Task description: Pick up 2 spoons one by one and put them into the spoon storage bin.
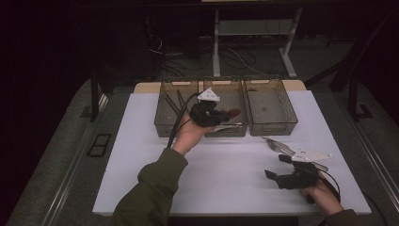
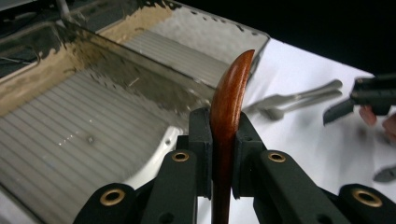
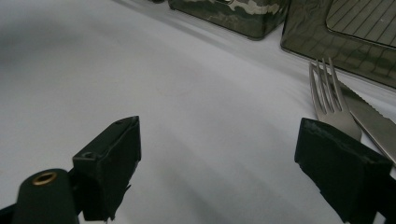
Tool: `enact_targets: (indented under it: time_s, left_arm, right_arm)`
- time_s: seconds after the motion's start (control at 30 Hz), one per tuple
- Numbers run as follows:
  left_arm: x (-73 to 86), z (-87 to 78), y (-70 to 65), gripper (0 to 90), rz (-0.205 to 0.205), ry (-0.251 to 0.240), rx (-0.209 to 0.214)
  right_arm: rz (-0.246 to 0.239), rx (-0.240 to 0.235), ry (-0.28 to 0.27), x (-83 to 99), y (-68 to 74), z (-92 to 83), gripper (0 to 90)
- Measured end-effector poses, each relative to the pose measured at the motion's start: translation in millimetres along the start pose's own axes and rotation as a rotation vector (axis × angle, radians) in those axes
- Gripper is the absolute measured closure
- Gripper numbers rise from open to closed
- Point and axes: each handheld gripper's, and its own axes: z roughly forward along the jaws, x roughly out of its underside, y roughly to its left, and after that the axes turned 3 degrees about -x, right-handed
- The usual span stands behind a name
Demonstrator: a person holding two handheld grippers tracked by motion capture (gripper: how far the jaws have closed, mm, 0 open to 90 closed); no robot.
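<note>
Here, left gripper (image 2: 224, 154) extended over trays (image 1: 162, 125) — clamping wooden spoon (image 2: 231, 93).

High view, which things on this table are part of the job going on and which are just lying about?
In the job:
- wooden spoon, clamped in the left claw
- middle tray, beneath the spoon
- fork and knife, by the open right claw

Lying about:
- right tray
- cables on the floor

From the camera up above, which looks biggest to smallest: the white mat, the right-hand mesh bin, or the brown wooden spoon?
1. White mat
2. Right-hand mesh bin
3. Wooden spoon, mostly hidden in the left gripper, so its full length is unsure.
</note>
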Motion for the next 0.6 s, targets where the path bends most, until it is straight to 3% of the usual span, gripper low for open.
enact_targets:
  time_s: [0.3, 0.6]
  left_arm:
    - [-23.1, 19.2, 13.1, 80.0, 0.0, -0.016, -0.022]
    - [-38.7, 43.5, 32.2, 79.9, -0.04, -0.023, -0.064]
  right_arm:
    - [0.003, -0.003, -0.008, 0.1, -0.5, -1.3, 14.0]
    - [0.004, -0.006, -0.012, 0.1, -0.3, -2.4, 14.0]
